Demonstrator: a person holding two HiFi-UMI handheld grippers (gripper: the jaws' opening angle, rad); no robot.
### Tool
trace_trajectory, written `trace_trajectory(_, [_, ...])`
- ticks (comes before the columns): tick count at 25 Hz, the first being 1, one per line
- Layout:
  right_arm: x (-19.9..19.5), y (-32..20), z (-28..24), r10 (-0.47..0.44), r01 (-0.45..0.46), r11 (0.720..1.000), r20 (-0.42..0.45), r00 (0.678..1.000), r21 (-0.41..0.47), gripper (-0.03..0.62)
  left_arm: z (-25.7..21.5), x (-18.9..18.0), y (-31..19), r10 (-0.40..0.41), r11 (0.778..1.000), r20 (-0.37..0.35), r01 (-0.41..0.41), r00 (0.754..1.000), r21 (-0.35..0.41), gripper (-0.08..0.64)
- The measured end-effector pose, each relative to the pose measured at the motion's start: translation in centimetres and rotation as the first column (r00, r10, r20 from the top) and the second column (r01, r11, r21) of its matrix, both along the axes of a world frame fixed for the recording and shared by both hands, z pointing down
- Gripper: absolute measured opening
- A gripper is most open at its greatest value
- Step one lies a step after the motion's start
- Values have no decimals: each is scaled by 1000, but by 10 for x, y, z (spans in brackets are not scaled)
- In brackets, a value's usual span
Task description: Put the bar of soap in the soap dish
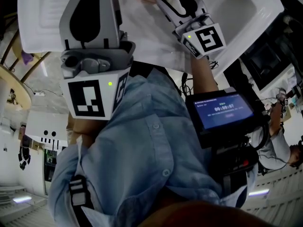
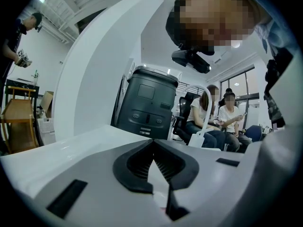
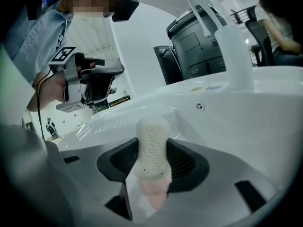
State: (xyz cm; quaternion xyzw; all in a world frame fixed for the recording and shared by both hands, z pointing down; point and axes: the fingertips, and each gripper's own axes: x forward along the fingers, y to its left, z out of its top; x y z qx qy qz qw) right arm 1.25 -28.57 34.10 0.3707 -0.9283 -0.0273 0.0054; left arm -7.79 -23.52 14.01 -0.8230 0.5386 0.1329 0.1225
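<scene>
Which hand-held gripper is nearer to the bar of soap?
Right. The right hand-held gripper clamps the bar of soap; the left hand-held gripper is apart from it, empty.

The right hand-held gripper [image 3: 152,161] has its jaws closed on a pale bar of soap [image 3: 152,141], which stands on end between the black pads with raised lettering down its face. A pinkish patch [image 3: 155,193] shows just under the soap; what it is cannot be told. Beyond lies a white sink [image 3: 246,124] with a white tap [image 3: 232,56] on its rim and a dark grey machine [image 3: 199,46] behind. At left, well apart, a hand [image 3: 47,91] holds the left hand-held gripper [image 3: 117,71]
</scene>
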Motion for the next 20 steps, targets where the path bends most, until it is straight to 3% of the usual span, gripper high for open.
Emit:
trace_trajectory(15, [-3, -10, 29, 23, -29, 999, -173, 985, -32, 195, -7, 2, 3, 16, 1000, -24, -16, 1000, 12, 8])
trace_trajectory(20, [-4, -13, 35, 15, -25, 999, -188, 982, -48, 195, -9, -1, 5, 9, 1000, -23, -8, 1000, 15, 8])
